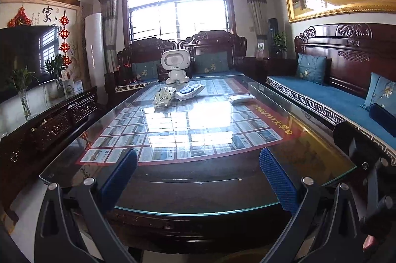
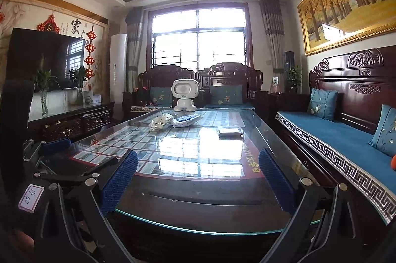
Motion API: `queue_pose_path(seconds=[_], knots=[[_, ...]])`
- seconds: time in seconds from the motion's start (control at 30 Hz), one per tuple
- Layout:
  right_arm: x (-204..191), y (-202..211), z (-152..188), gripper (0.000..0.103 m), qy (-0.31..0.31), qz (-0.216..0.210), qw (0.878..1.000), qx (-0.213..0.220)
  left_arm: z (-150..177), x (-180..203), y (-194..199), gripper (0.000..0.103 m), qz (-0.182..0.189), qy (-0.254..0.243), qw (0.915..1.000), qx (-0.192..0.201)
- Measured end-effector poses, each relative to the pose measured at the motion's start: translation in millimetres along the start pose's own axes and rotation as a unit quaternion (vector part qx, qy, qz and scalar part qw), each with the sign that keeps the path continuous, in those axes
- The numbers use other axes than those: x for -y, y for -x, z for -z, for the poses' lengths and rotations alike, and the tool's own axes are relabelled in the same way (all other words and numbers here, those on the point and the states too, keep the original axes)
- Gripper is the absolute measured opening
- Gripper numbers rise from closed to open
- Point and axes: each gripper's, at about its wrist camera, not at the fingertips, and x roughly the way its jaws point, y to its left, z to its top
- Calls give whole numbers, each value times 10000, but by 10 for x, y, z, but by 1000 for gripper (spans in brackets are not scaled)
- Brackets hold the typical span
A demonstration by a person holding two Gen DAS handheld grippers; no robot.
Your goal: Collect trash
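On the far half of the glass-topped table (image 1: pixel 198 183) lie a crumpled pale wrapper (image 1: pixel 164 95), a flat white-and-blue packet (image 1: pixel 190 91) and a silvery packet (image 1: pixel 241 98) further right. The same crumpled wrapper (image 2: pixel 160 122), white-and-blue packet (image 2: pixel 186 120) and silvery packet (image 2: pixel 230 133) show in the right wrist view. My left gripper (image 1: pixel 198 179) hangs open above the table's near edge, far from them. Beside it on the right, my right gripper (image 2: pixel 198 179) is open too, with nothing between its blue pads (image 2: pixel 118 179).
A white toy robot (image 1: pixel 176 66) stands at the table's far end. Dark carved sofas with blue cushions (image 1: pixel 326 92) line the right side and the far end. A low cabinet (image 1: pixel 49 124) with vases and a TV runs along the left. The other gripper's frame (image 2: pixel 37 159) shows at left.
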Motion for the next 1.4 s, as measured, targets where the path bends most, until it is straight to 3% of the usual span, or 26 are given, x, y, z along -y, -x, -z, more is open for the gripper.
queue_pose_path(seconds=[0.2,0.53,1.4], knots=[[-48,-43,-21,95,40,82,9999,-61,-32,3,16,99,-145,-47,9998,124],[-126,-232,32,95,159,28,9994,-297,-70,-188,-198,99,-217,337,9992,-88],[-50,-848,101,95,54,6,9969,-784,-141,-325,-806,99,-307,331,9980,-439]])
